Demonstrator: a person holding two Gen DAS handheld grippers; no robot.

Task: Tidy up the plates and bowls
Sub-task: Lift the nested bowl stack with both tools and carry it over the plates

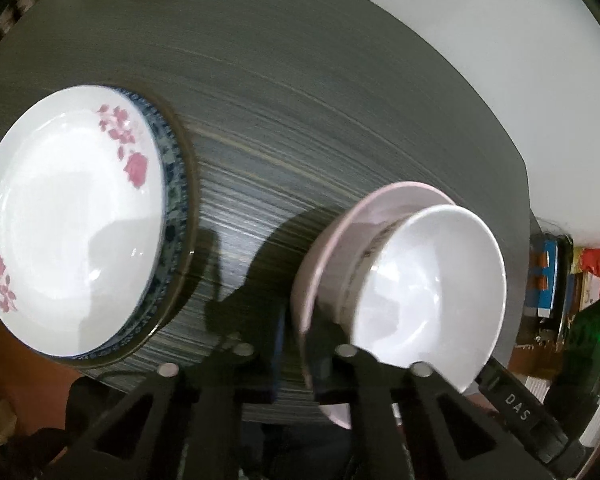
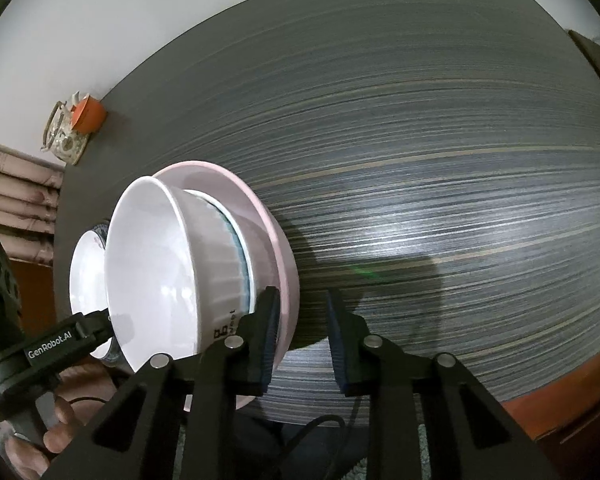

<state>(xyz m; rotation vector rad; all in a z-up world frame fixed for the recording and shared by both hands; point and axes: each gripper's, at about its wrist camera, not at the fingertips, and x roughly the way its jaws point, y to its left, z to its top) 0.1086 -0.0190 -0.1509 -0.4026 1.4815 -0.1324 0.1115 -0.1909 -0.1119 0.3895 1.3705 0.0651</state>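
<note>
While my left gripper (image 1: 302, 354) has its jaws pinched shut on the rim of the wide pale-pink ceramic bowl (image 1: 380, 200), my right gripper (image 2: 302, 340) has jaws apart, with that rim just inside one pad. I'd seat both grips squarely, then lift level. A glossy white ribbed bowl (image 1: 432, 280) nests inside, near the dark striped desk (image 1: 300, 100) edge.
</note>
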